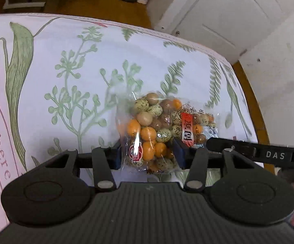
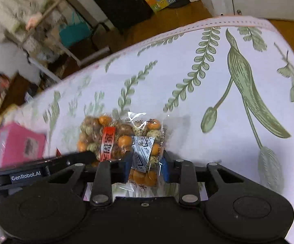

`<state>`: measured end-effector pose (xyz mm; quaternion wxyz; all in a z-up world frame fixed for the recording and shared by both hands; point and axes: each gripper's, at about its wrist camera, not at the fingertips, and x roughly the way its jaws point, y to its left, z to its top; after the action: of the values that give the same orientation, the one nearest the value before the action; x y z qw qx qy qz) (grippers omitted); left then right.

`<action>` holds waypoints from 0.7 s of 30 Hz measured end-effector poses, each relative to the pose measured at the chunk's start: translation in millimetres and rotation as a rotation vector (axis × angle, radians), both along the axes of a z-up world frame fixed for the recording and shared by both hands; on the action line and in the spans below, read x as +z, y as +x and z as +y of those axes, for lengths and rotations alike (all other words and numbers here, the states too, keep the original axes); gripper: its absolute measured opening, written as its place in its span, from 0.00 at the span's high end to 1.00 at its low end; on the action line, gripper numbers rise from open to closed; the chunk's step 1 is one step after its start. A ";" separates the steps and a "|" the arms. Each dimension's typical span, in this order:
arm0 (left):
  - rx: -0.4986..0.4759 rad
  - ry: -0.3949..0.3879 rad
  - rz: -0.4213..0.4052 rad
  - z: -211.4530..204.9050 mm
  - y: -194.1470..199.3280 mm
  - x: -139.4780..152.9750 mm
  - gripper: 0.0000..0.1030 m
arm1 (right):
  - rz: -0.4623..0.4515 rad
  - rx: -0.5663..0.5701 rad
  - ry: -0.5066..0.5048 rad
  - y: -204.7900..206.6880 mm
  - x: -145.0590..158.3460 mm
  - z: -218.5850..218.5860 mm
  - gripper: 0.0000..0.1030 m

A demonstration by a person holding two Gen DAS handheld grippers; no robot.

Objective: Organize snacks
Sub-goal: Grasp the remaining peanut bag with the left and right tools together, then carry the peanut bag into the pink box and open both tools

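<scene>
Left gripper (image 1: pixel 148 154) nearest the lens — blue pads (image 1: pixel 117 155) pressed on the near end of the clear snack bag (image 1: pixel 147 130), pinching it from both sides. Bag full of orange, tan and speckled green coated nuts, red label (image 1: pixel 186 129) across its middle. Right gripper (image 2: pixel 145 165) clamped on the same bag (image 2: pixel 122 140) at its other end, white sachet (image 2: pixel 142 153) showing through the film between the pads (image 2: pixel 127 166). Both grippers angled steeply down. Right gripper's finger visible in the left wrist view, crossing in from the right edge, just beside the bag. Left gripper's finger likewise seen in the right wrist view, entering from the left edge.

Bag sat over the table (image 1: pixel 65 50), which carried a white cloth printed with green ferns and buds, pink trim along its far edge. Bag nearer the table's right edge than its left in the left wrist view. Whether its underside touched the cloth — could not tell. Pink box (image 2: pixel 18 144) near the table's left edge, well apart from the bag. Wooden floor (image 2: pixel 147 30) beyond the far edge; white door (image 1: pixel 228 14) past the far right corner.
</scene>
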<state>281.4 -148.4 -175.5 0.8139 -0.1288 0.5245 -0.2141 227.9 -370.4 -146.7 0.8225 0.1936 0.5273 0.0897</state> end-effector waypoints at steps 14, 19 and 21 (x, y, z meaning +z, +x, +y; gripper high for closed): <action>-0.134 0.110 0.017 23.5 -66.6 35.9 0.54 | 0.050 0.014 -0.026 -69.0 23.3 44.0 0.66; -0.145 0.136 0.000 40.5 -95.2 52.6 0.54 | 0.037 0.038 -0.020 -93.4 35.6 62.0 0.66; -0.150 0.143 -0.002 47.9 -104.8 58.7 0.54 | 0.035 0.052 -0.021 -102.2 39.7 69.3 0.66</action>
<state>176.6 -100.5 -116.8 0.8032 -0.0305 0.5459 -0.2366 125.7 -301.2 -107.0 0.8126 0.1728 0.5472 0.1019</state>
